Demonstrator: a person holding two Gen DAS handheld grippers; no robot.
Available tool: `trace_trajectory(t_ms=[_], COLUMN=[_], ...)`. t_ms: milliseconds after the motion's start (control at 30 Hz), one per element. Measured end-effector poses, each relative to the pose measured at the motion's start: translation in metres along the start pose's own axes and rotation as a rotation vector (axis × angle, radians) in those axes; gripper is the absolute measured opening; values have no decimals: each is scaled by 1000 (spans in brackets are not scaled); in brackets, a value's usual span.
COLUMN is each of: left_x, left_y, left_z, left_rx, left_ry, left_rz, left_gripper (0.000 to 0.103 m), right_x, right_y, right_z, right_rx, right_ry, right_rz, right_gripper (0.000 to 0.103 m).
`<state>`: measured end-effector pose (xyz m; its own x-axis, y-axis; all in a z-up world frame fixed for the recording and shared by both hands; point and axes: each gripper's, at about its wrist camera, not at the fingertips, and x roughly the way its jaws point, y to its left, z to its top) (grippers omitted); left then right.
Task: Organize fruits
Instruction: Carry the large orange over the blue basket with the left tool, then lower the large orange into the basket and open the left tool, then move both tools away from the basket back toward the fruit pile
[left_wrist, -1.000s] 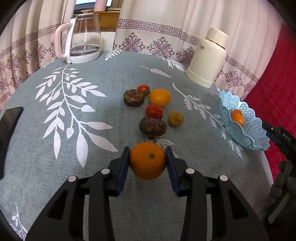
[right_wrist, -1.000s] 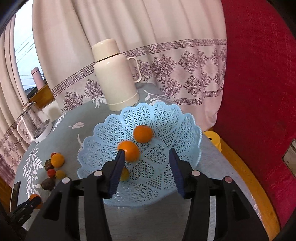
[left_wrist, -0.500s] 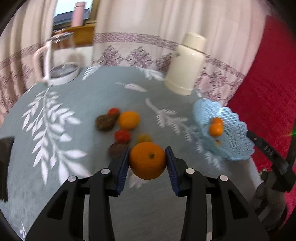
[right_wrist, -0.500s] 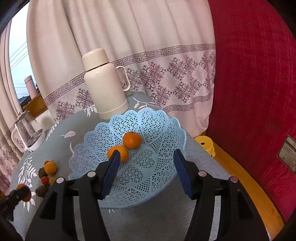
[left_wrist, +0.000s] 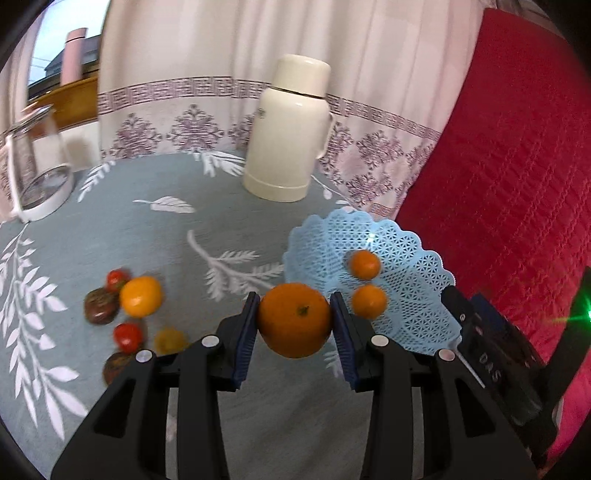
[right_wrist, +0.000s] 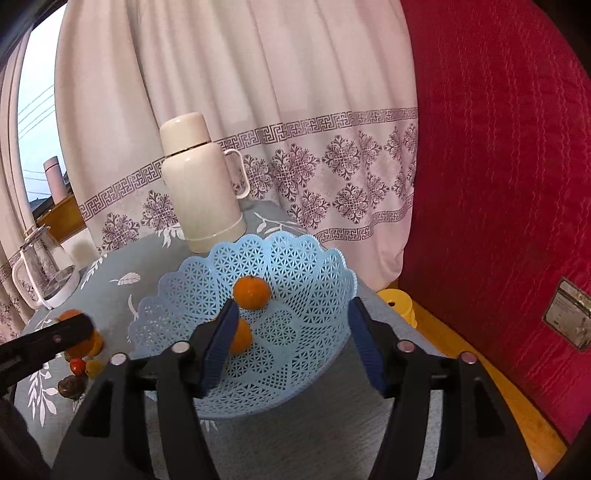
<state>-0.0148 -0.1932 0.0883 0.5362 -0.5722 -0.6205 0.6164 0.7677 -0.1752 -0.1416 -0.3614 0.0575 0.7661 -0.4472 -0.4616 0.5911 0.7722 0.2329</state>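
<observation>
1. The left gripper (left_wrist: 294, 320) is clenched on a large orange (left_wrist: 294, 319), both blue pads pressed against its sides; the fruit is held above the grey leaf-print tablecloth (left_wrist: 155, 236).
2. The blue lattice basket (left_wrist: 413, 295) sits at about two o'clock from the held orange, near the table's right edge. Two small oranges lie in it: one (left_wrist: 365, 264) toward the far side and one (left_wrist: 369, 301) nearer, just beside the left gripper's right pad.
3. At about nine o'clock from the held orange, loose fruit rests on the cloth: a yellow-orange citrus (left_wrist: 140, 296), two red tomatoes (left_wrist: 117, 279) (left_wrist: 127, 336), a small yellowish fruit (left_wrist: 170, 340), and two dark brown fruits (left_wrist: 101, 310) (left_wrist: 117, 367).
4. The right gripper (right_wrist: 291, 349) is released, its jaws spread wide and holding nothing. It hovers over the near part of the basket (right_wrist: 310, 258). One small orange (right_wrist: 252, 292) shows at twelve o'clock from its left finger; the other (right_wrist: 241, 336) is partly hidden behind that finger.
5. A cream thermos (left_wrist: 288, 127) stands at twelve o'clock beyond the basket, and a glass kettle (left_wrist: 35, 166) stands at the far left.
</observation>
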Motion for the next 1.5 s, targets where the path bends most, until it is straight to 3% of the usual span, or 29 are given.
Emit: trace_trajectory(t_ms=[600,767,833,1000,1133,1500], left_x=[57,55,50,37,27,-4], left_y=[-24,-22,-23,-19,-10,31], left_z=[3,5,5,7,9,6], left_rx=[65,39,46,33,1,-41], left_ry=[57,57,35,1,-26,-93], left_rz=[-15,-49,-26,-15,17,167], left_gripper=[40,55,76,91,98,98], right_x=[1,1,1,0,0,-2], right_y=[-9,-9,-9,-9,-8,-9], right_z=[0,-2,-1,-2,-1,-2], right_rx=[52,56,56,57,56,46], right_ry=[-9,-9,-10,-11,-12,-16], right_rz=[-15,-16,-16,-16,-17,-22], right_gripper=[69,69,69,71,71,72])
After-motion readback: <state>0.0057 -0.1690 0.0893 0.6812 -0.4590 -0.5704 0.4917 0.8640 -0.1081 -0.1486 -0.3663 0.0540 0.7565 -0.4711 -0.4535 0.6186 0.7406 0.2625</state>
